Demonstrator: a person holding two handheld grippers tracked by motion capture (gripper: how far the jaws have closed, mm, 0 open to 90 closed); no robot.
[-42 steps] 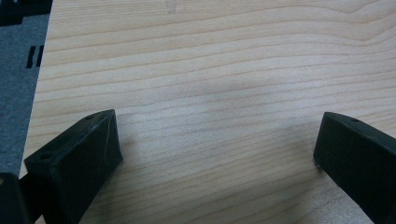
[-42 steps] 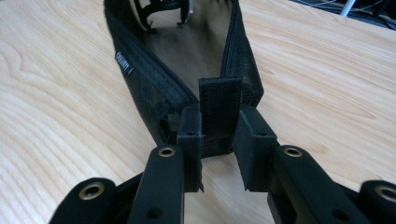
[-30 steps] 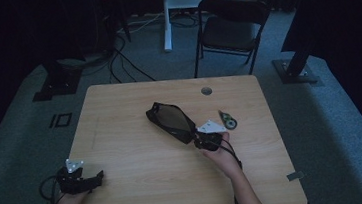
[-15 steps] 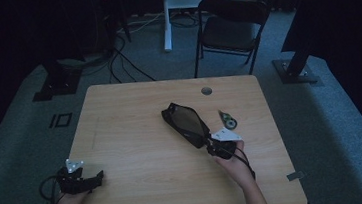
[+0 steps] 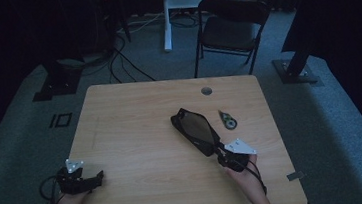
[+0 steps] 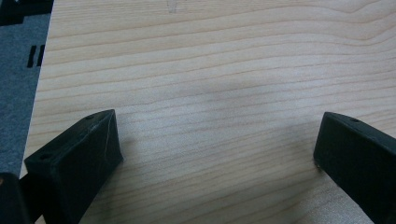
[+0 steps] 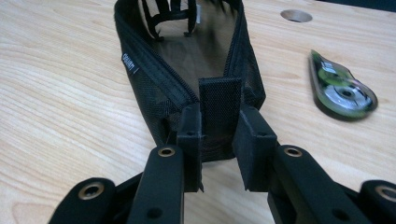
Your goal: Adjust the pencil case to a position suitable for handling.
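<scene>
A black mesh pouch point(image 5: 195, 129) lies unzipped on the wooden table point(image 5: 135, 116), right of centre. My right gripper point(image 5: 220, 153) is shut on the fabric tab at the pouch's near end point(image 7: 219, 105), the tab pinched between the two pads. The pouch point(image 7: 187, 60) stretches away from the jaws with its zip open. A green and black correction tape dispenser point(image 5: 228, 120) lies just right of the pouch, and it appears as the tape dispenser point(image 7: 341, 91) at the right. My left gripper point(image 5: 98, 177) rests at the table's near left corner, open, with bare wood between its fingers point(image 6: 79, 154).
A round cable hole point(image 5: 206, 90) sits near the table's far edge. A dark folding chair point(image 5: 229, 24) and a white desk frame point(image 5: 175, 7) stand beyond the table. Cables trail over the grey floor at the far left.
The right gripper has dragged the pouch by its tab to the right and toward the near edge. The left gripper has stayed put.
</scene>
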